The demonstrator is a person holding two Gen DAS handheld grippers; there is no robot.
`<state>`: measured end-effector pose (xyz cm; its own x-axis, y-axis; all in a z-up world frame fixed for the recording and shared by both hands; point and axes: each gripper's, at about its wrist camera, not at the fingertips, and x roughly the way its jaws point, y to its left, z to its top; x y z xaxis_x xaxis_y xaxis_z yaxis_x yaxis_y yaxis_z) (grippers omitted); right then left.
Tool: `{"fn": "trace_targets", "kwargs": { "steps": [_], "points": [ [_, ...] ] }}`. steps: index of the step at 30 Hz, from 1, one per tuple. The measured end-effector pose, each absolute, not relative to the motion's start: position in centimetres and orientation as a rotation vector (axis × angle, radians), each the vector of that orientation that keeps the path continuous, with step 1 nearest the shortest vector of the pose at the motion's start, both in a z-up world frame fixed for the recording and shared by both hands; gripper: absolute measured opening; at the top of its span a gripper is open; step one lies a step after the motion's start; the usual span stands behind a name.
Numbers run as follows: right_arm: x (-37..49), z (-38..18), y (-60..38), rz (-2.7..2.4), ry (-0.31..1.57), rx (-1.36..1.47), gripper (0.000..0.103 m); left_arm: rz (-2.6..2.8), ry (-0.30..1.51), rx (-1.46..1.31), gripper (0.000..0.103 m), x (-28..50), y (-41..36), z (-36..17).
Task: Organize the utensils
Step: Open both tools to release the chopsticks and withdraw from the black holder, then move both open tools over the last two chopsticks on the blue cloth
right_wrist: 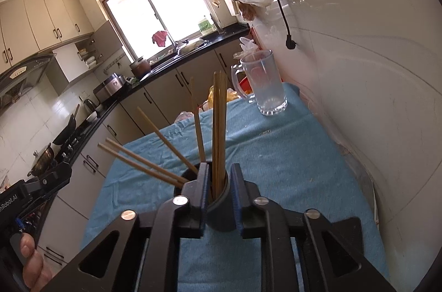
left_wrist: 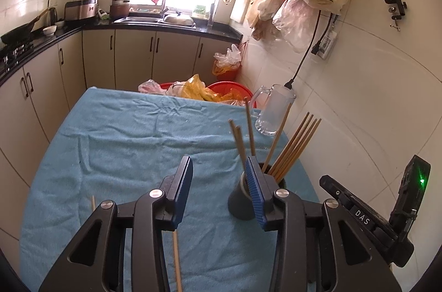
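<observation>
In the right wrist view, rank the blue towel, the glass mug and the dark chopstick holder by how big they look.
1. Blue towel, by far the largest.
2. Glass mug.
3. Dark chopstick holder, partly hidden by the right gripper.

Mug versus holder is unsure: the holder is nearer the camera.

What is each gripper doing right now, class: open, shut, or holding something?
Left gripper: open, holding nothing; a chopstick lies on the cloth below it.
Right gripper: open, holding nothing, at the dark holder.

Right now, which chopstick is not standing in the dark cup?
The chopstick lying flat on the blue cloth, under the left tongs; the others stand in the cup.
</observation>
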<state>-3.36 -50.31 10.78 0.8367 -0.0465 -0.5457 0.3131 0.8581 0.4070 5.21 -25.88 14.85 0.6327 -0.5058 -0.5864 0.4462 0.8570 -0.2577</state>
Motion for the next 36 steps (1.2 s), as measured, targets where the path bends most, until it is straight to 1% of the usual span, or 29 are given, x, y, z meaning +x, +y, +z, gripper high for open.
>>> {"fn": "trace_targets", "kwargs": {
  "steps": [1, 11, 22, 36],
  "points": [
    [-3.5, 10.6, -50.1, -0.199, 0.553, 0.510, 0.025, -0.542, 0.702, -0.093, 0.038, 5.1, -25.6, 14.7],
    [-4.7, 9.0, -48.3, -0.188, 0.588, 0.515, 0.027, -0.486, 0.751, -0.108, 0.041, 4.4, -22.0, 11.6],
    [-4.5, 6.3, -45.0, -0.156, 0.675, 0.501, 0.028, -0.389, 0.853, -0.138, 0.041, 4.3, -16.8, 6.0],
    [-2.7, 3.9, -39.6, -0.092, 0.768, 0.427, 0.028, -0.305, 0.917, -0.196, 0.041, 4.5, -11.2, 1.9]
  ]
}}
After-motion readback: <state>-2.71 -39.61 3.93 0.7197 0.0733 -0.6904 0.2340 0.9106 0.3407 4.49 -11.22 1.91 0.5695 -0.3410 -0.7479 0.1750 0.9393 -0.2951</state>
